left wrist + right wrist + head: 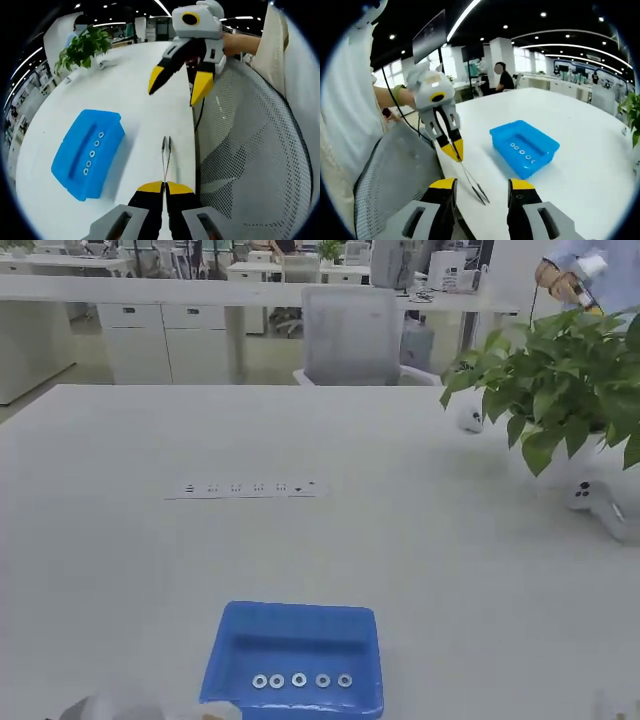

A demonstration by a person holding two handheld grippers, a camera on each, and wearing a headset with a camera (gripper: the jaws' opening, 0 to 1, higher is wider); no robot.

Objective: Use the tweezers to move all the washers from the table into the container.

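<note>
A: Status re the washers?

B: Five small silver metal ring washers point(299, 680) are lying in a row inside the shallow blue plastic container point(296, 613), close to its near wall. The container is sitting on the white tabletop point(130, 560), toward the person's side.

A: Any waiting on the table?

B: I'm not spotting loose ones. Every washer I'm counting is sitting in the container, so I'm judging the moving part prob. finished. Caveat: things this small are getting hard to make out in the fisheye views, so I'm not ruling out a stray.

A: And the tool?

B: The left gripper point(164, 186) is pinching its yellow-tipped jaws on the handle end of the slim steel tweezers point(165, 152). The tweezer tips are lying nearly together w/ nothing between them that I'm making out, near the table's edge and well apart from the container.

A: The other one?

B: The right gripper point(481, 184) is hanging w/ jaws spread wide, gripping nothing, near the left one.

A: What's remaining?

B: Prob. only setting the tweezers down — that's my guess.
</note>
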